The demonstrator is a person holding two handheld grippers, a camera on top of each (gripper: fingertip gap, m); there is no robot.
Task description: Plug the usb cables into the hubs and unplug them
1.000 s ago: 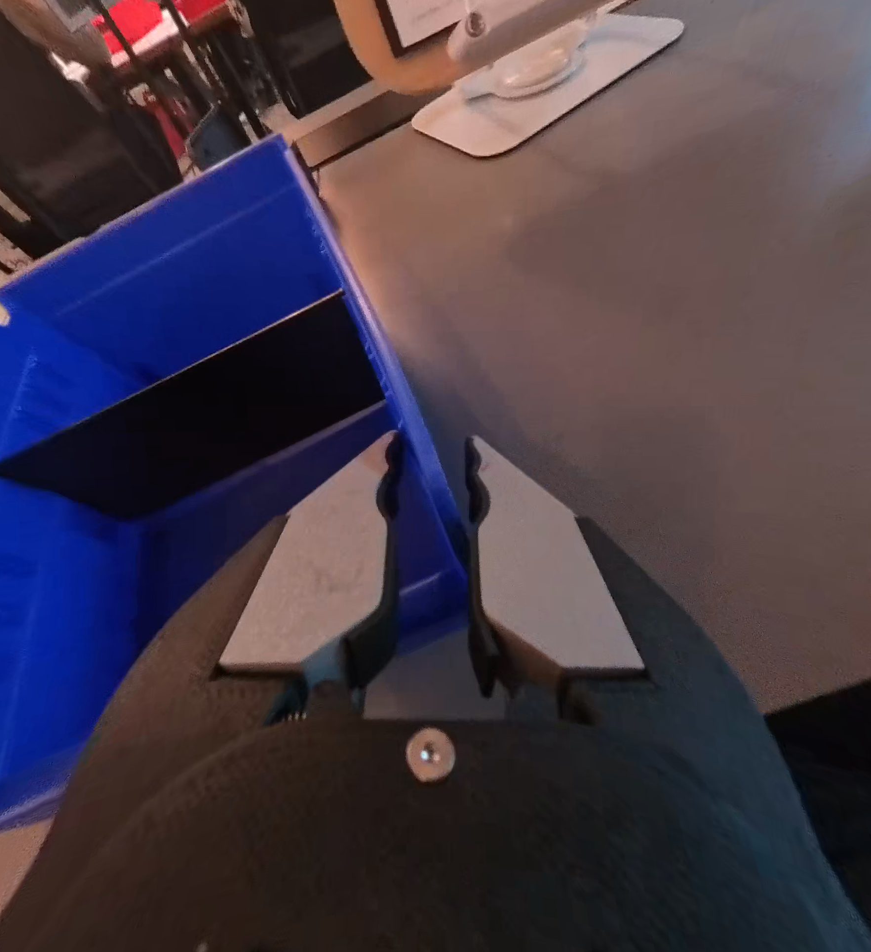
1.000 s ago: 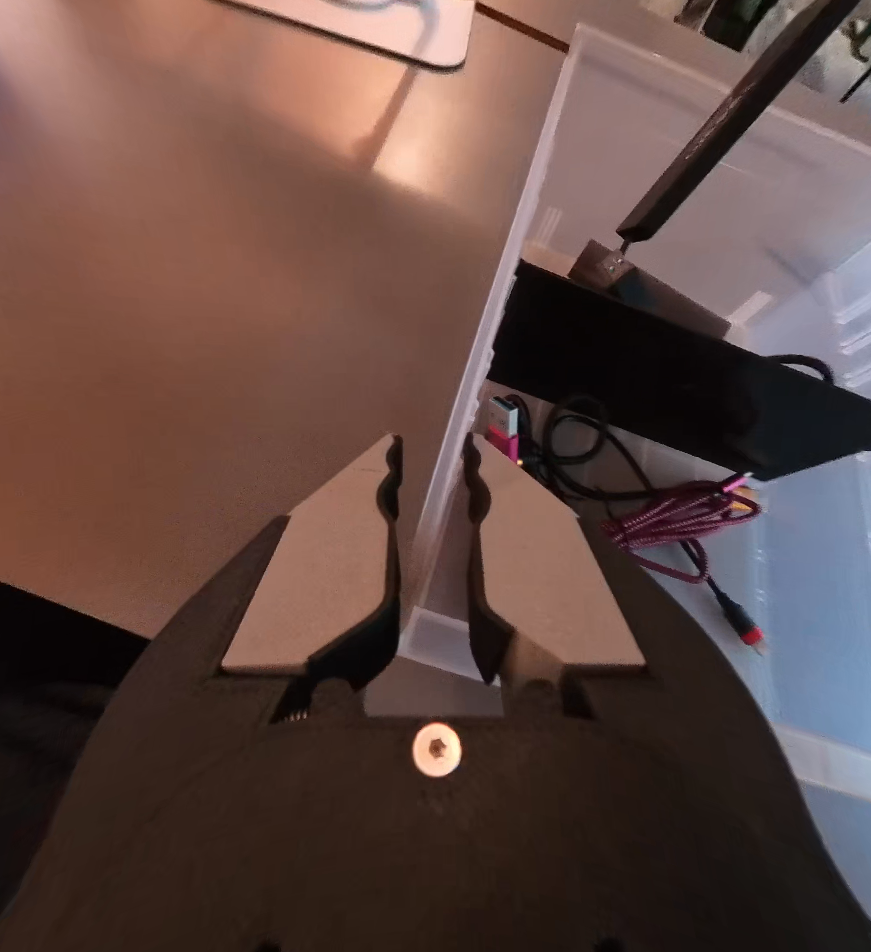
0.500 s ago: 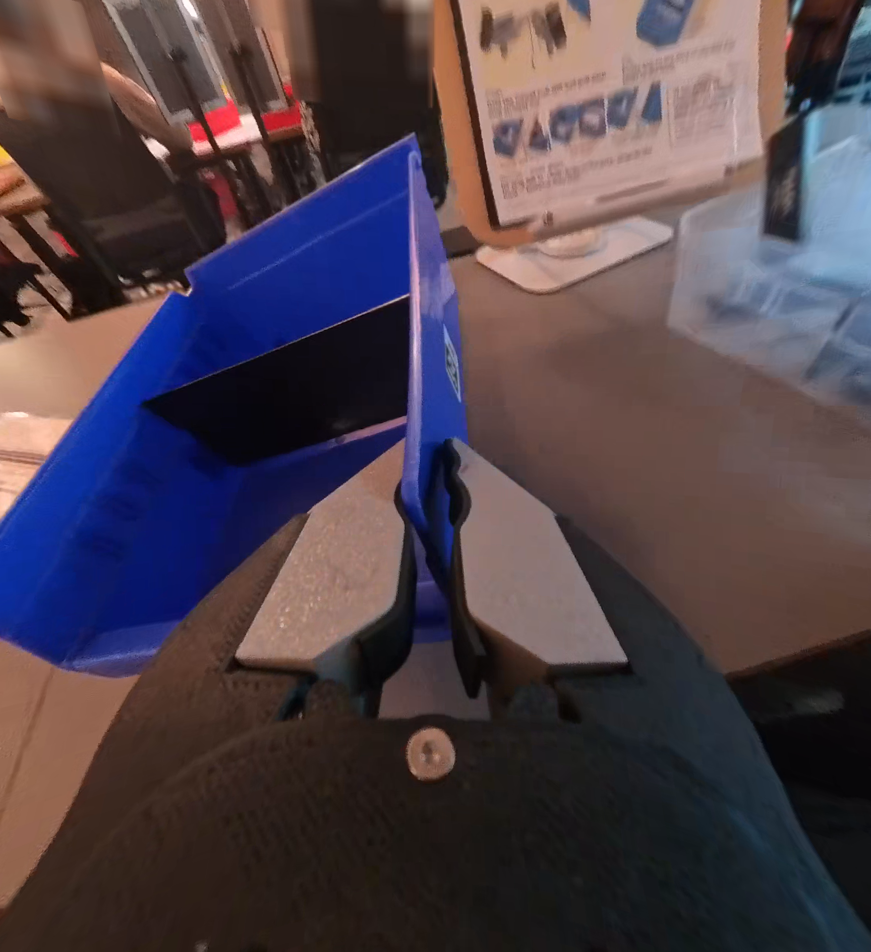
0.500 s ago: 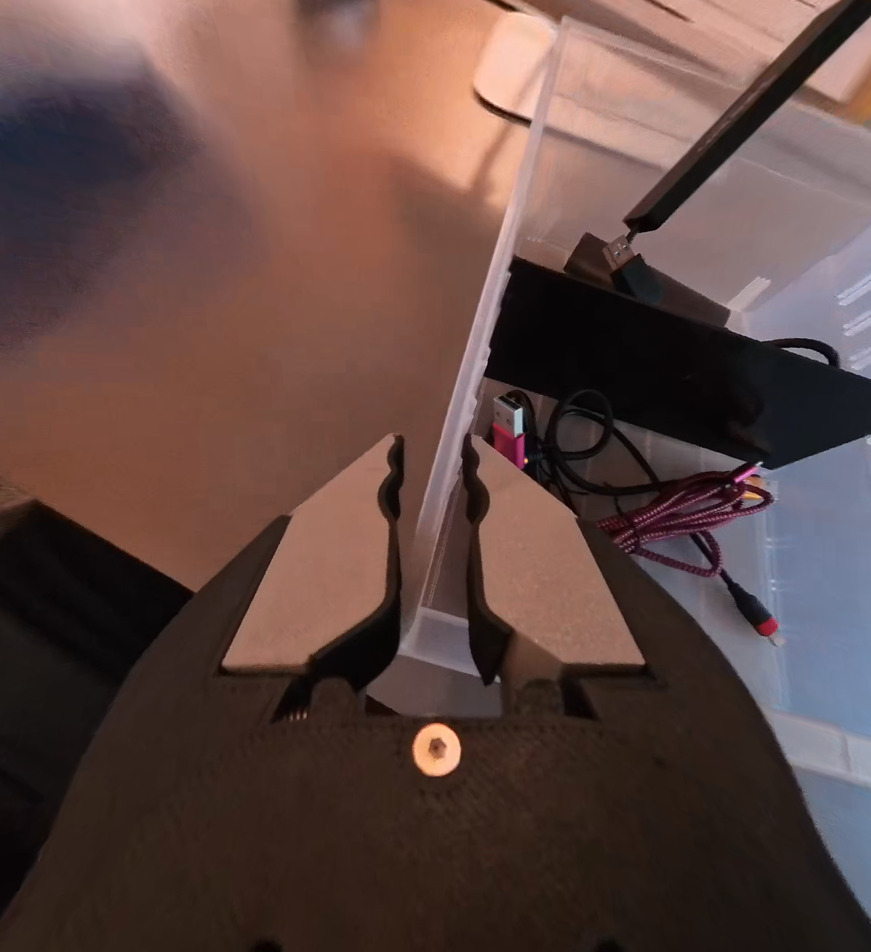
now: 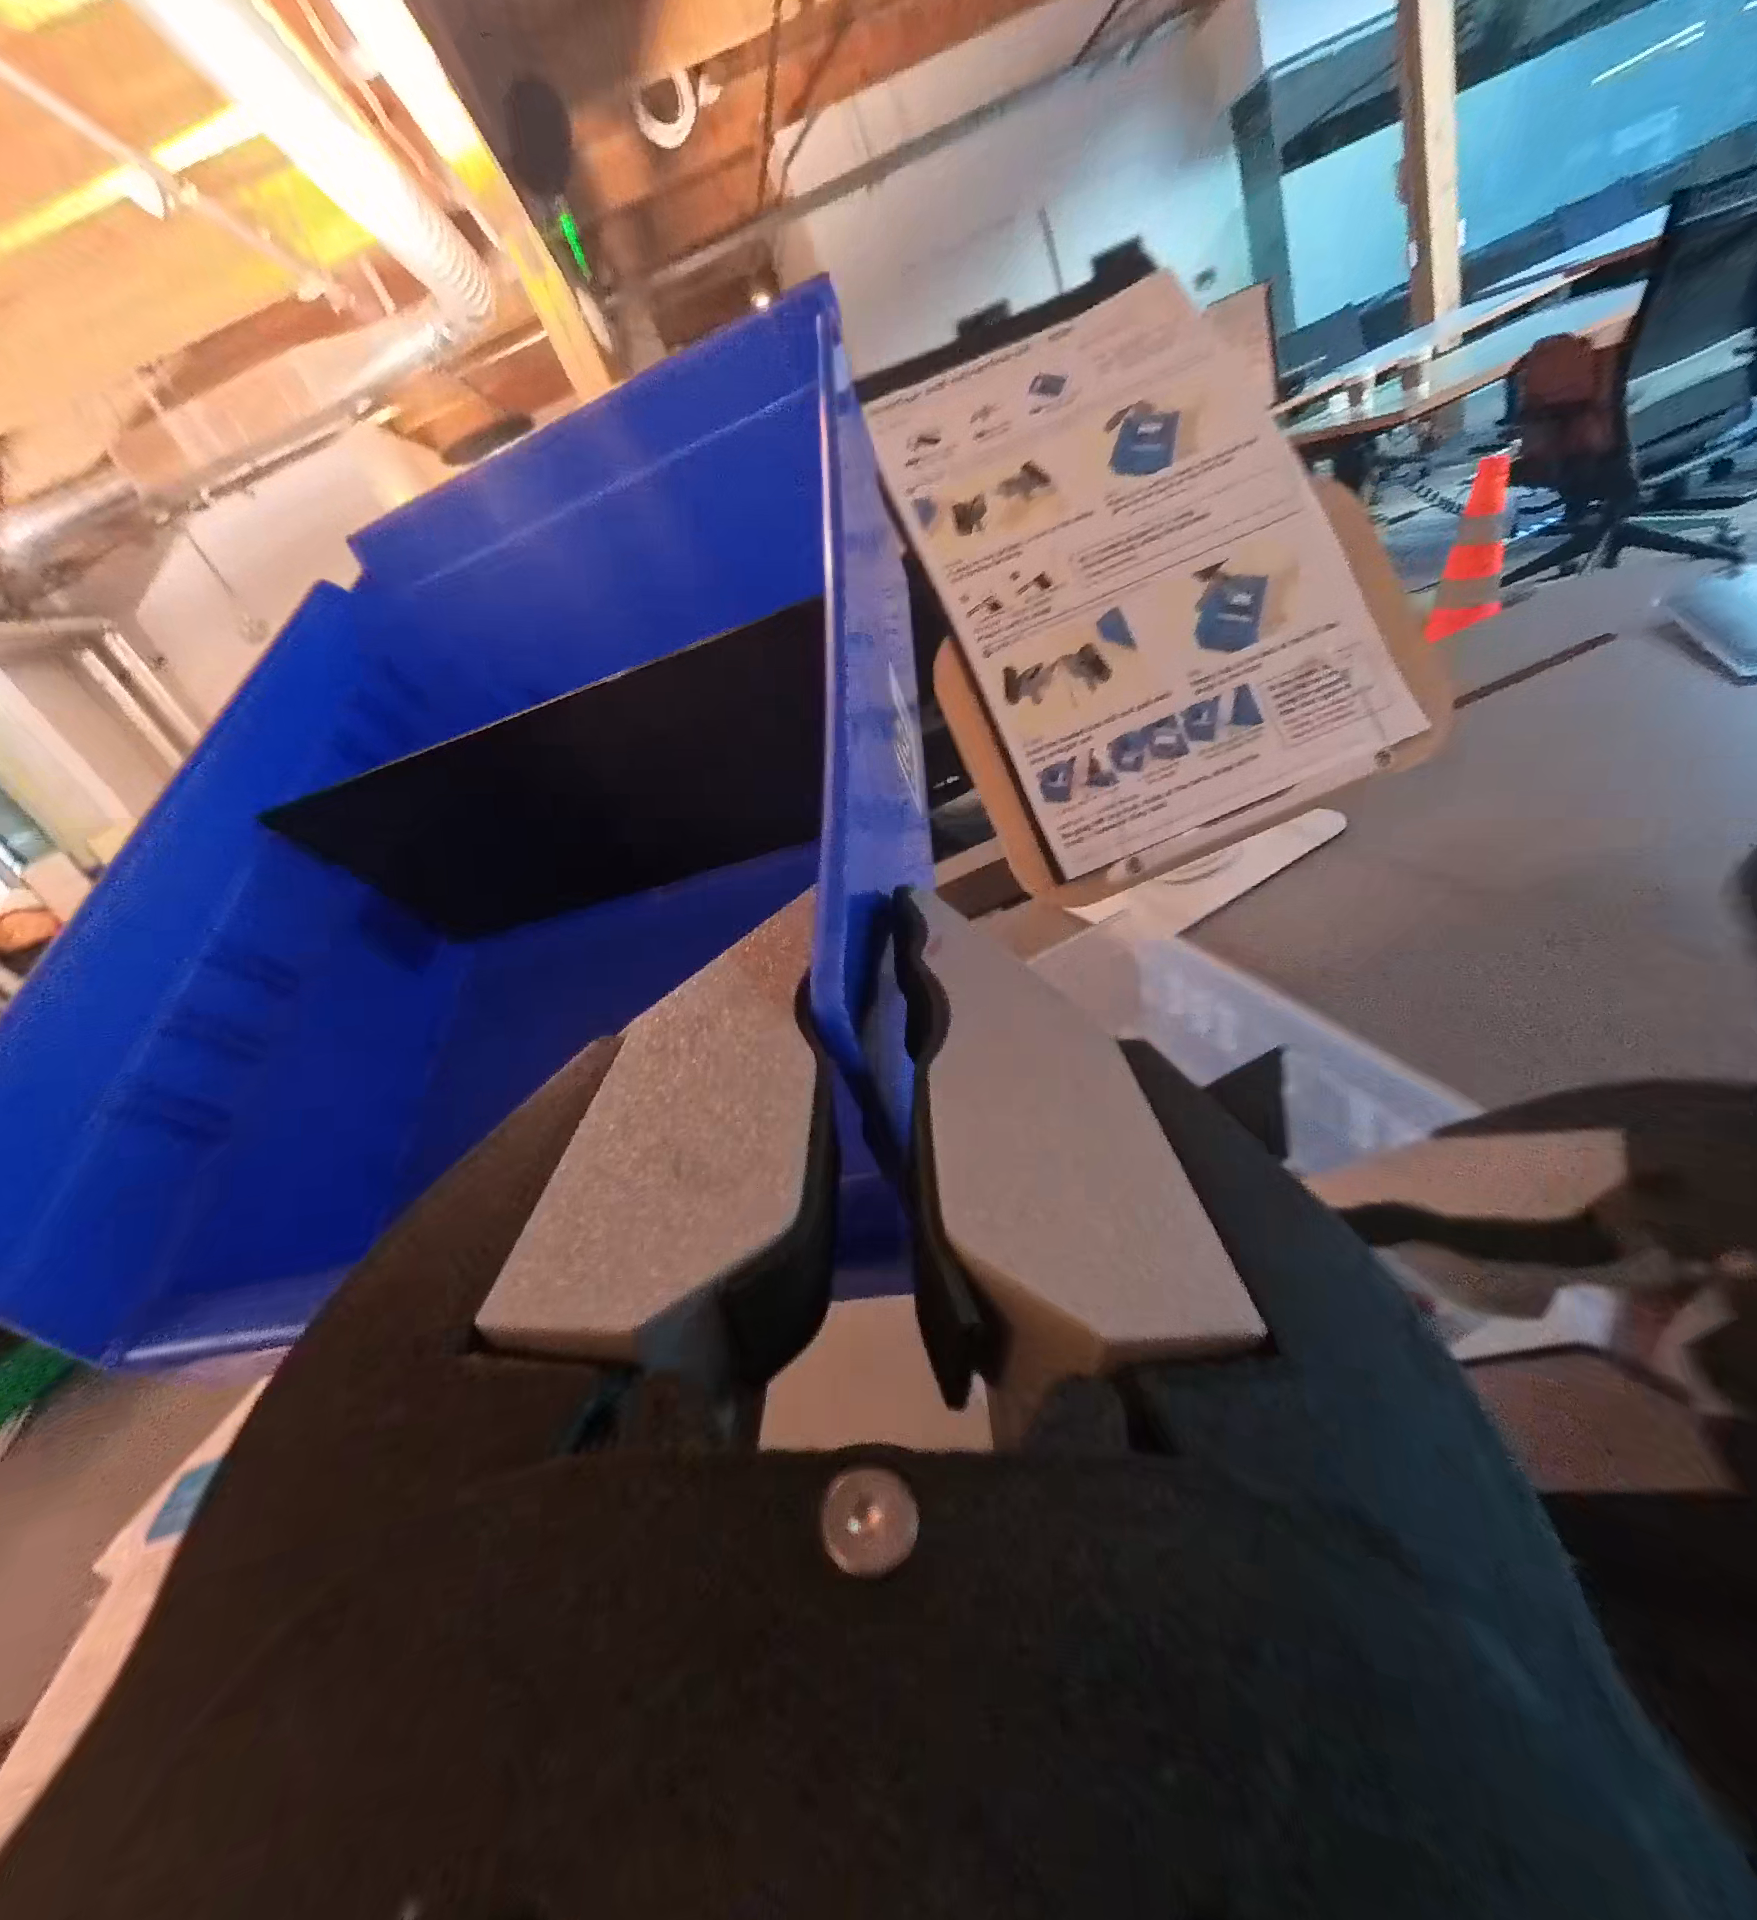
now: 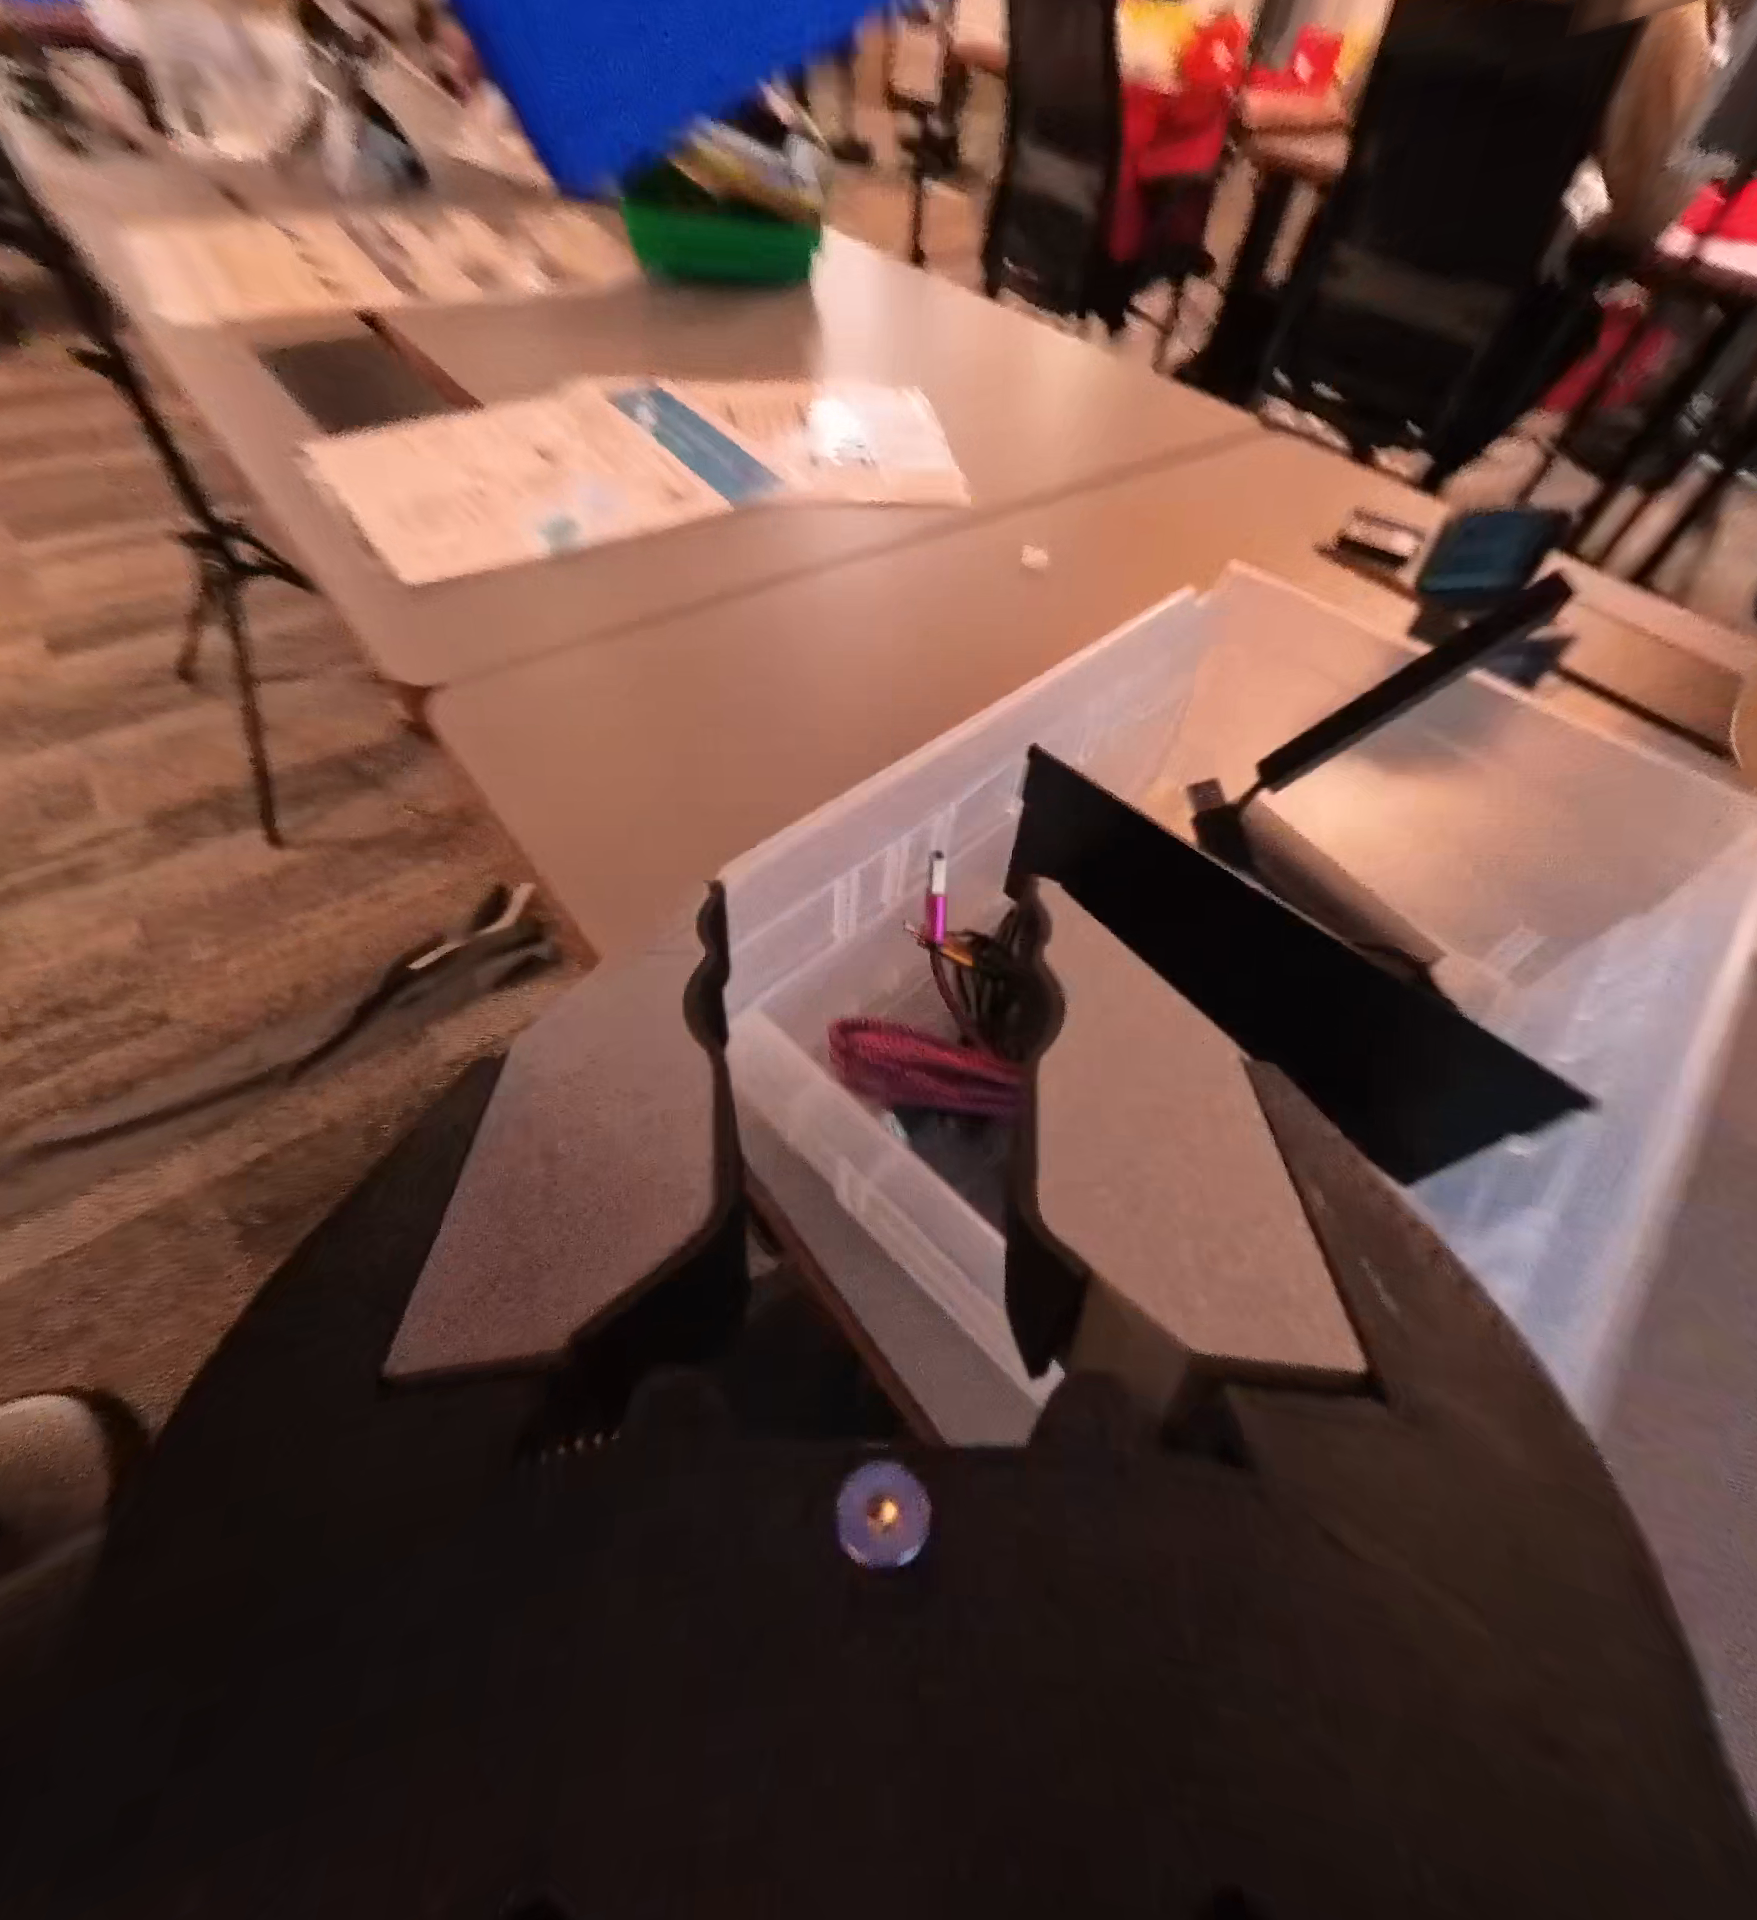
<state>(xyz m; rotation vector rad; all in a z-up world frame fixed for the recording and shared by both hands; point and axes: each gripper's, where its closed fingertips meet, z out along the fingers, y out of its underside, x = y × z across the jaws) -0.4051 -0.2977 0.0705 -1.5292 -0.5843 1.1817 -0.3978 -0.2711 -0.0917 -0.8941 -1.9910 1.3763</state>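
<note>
Left gripper (image 5: 869,961): fingers (image 5: 708,1122) pinching the right side wall of a blue bin (image 5: 417,831), one finger inside the wall, the other outside. Bin raised clear of the counter (image 5: 1539,883) and tilted, open top facing the camera. Inside the bin, a black divider panel (image 5: 583,790) spanning from wall to wall; nothing else visible in it. Just right of the bin, an upright instruction sheet on a stand (image 5: 1144,634). Right of the bin and lower, part of a clear plastic bin (image 5: 1196,997), with the other gripper blurred beyond it at the frame's right edge.

Right gripper (image 6: 879,956): fingers (image 6: 593,1164) spread wide, gripping nothing, straddling the near corner of the clear plastic bin (image 6: 1580,935); left finger outside the bin's left wall, right finger over the near compartment. Inside the clear bin, a black divider (image 6: 1269,966) set crosswise. In the compartment near the fingers, a coiled magenta braided usb cable (image 6: 915,1060), black cables (image 6: 988,966) and a pink USB plug (image 6: 936,899) standing upright. Beyond the divider, a long black bar-shaped hub (image 6: 1414,675) leaning up out of the bin with a USB connector (image 6: 1212,795) at its lower end. Clear bin resting on the counter (image 6: 801,665); printed sheets (image 6: 625,468) lying farther back from the bin. Blue bin (image 6: 635,73) blurred at the top edge above a green container (image 6: 718,234).
</note>
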